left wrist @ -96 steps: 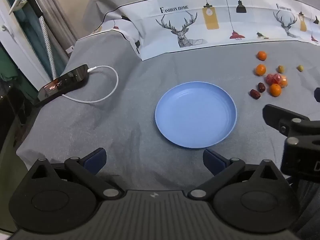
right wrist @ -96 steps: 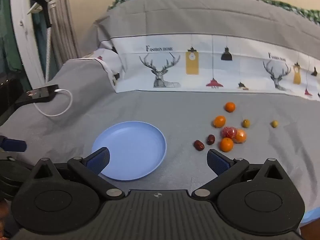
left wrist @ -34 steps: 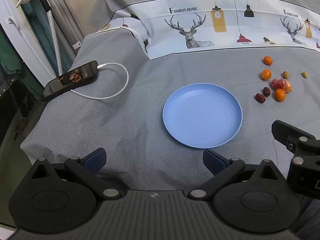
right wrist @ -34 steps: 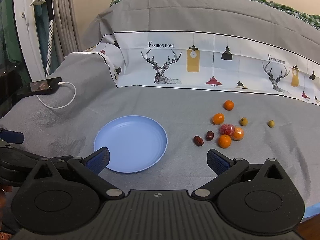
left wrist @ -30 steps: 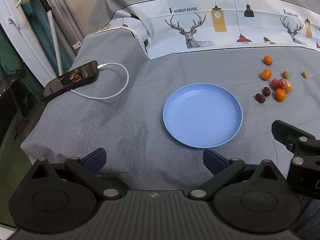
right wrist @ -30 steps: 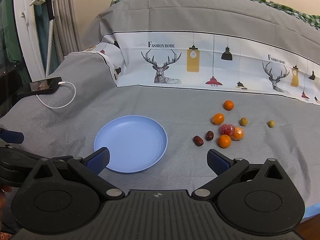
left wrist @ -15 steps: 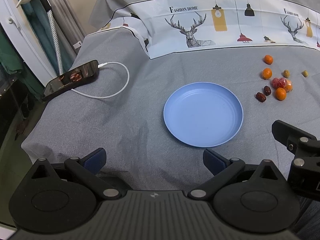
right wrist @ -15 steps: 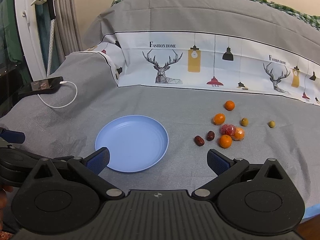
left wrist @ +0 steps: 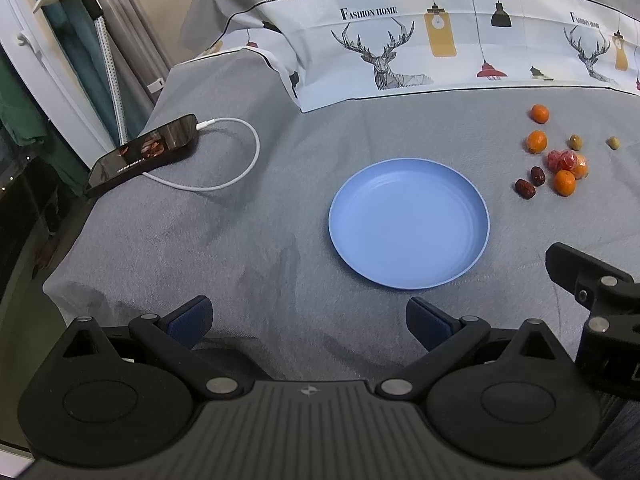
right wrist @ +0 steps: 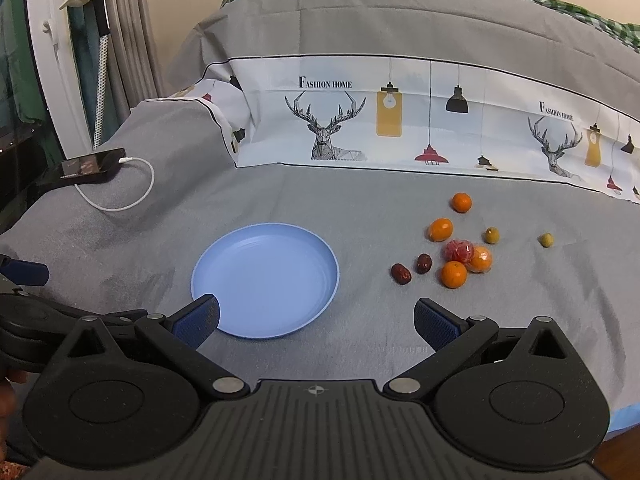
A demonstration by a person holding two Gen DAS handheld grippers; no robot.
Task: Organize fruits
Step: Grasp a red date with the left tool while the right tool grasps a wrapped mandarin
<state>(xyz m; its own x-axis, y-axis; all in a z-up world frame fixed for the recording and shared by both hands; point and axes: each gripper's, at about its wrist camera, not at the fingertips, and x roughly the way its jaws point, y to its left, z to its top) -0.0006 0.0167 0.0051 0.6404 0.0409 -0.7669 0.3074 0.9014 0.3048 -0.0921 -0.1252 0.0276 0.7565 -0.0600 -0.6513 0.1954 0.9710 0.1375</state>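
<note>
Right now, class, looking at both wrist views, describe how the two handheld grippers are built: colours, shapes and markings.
The left gripper and the right gripper look alike: black plastic bodies with a ribbed centre plate bearing a small round emblem, two round disc housings, angled linkage arms with silver rivets, and dark blue finger pads. No cables or sleeves show.

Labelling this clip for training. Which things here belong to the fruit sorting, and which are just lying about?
Job: blue plate, oranges, red dates, green fruits, wrapped fruits, left tool, right tool.
Lying about: phone, white cable.
</note>
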